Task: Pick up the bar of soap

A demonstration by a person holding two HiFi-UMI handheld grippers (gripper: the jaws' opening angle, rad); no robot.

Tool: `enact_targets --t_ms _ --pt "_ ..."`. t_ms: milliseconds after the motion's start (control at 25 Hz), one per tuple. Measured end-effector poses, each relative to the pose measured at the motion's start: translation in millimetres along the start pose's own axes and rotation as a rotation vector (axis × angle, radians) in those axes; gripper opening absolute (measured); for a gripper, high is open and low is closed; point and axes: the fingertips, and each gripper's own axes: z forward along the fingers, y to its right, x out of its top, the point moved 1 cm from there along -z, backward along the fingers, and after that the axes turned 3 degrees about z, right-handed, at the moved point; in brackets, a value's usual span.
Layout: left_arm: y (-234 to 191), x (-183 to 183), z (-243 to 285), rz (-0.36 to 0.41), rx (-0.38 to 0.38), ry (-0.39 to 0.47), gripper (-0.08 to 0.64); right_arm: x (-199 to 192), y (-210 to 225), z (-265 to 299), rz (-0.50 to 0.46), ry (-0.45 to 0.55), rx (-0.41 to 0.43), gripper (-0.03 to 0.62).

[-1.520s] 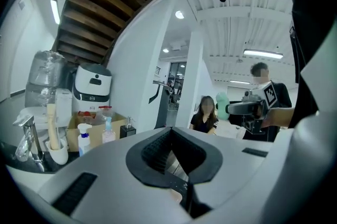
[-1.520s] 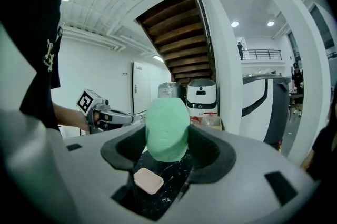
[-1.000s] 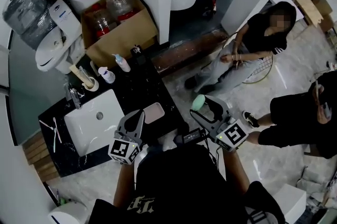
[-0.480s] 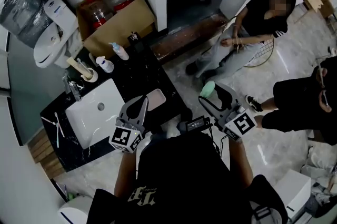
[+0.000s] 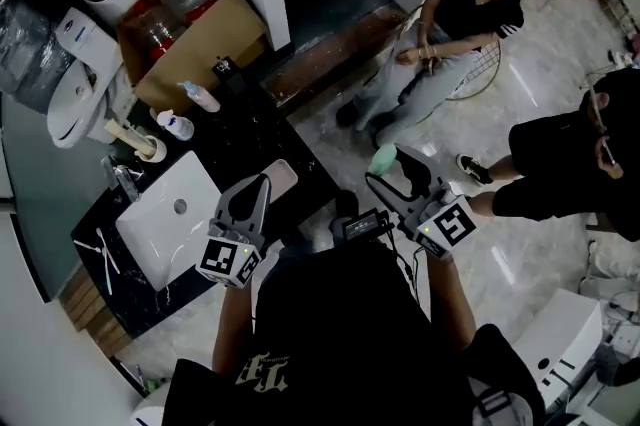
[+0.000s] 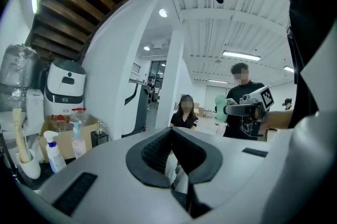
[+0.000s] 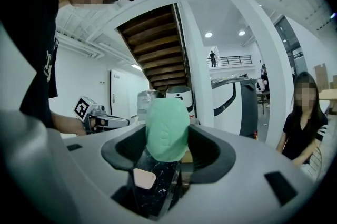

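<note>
The soap (image 7: 167,131), a pale green bar, is gripped between the jaws of the right gripper (image 7: 167,150), which are closed on its sides. Its rounded end stands out past the jaw tips. In the head view the soap (image 5: 383,157) is seen held in the air, off the counter (image 5: 250,129) and past its right edge, above the floor.

The left gripper (image 5: 255,194) is held over the counter's near end. In the left gripper view its jaws (image 6: 171,149) are brought together at the tips, and nothing is seen between them.

The pick-up itself is judged to be done: the bar is lifted and carried by one gripper alone. What is called for next is a steady, even squeeze. A bar of soap may be expected to be slick, and it could be shot out of the jaws if they were pressed harder or tilted.

The counter is of black veined stone. A white sink (image 5: 170,224) is set into it, with a tap (image 5: 125,179) behind. A pink dish (image 5: 285,176) lies just beside the left gripper, partly hidden by it. Two bottles (image 5: 200,96) stand at the far end, near a cardboard box (image 5: 190,34). A toilet (image 5: 70,99) is seen to the left. On the pale tiled floor one person is seated (image 5: 450,24), and another stands at the right (image 5: 570,164).
</note>
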Motion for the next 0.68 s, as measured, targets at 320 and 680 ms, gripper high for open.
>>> enact_targets --t_ms 320,680 --pt "8 2 9 0.008 -0.046 -0.010 0.009 -10 6 -22 -0.007 -0.033 -0.063 0.241" --pt "18 0 13 0.008 -0.072 -0.021 0.009 -8 9 -34 -0.005 0.013 -0.087 0.241"
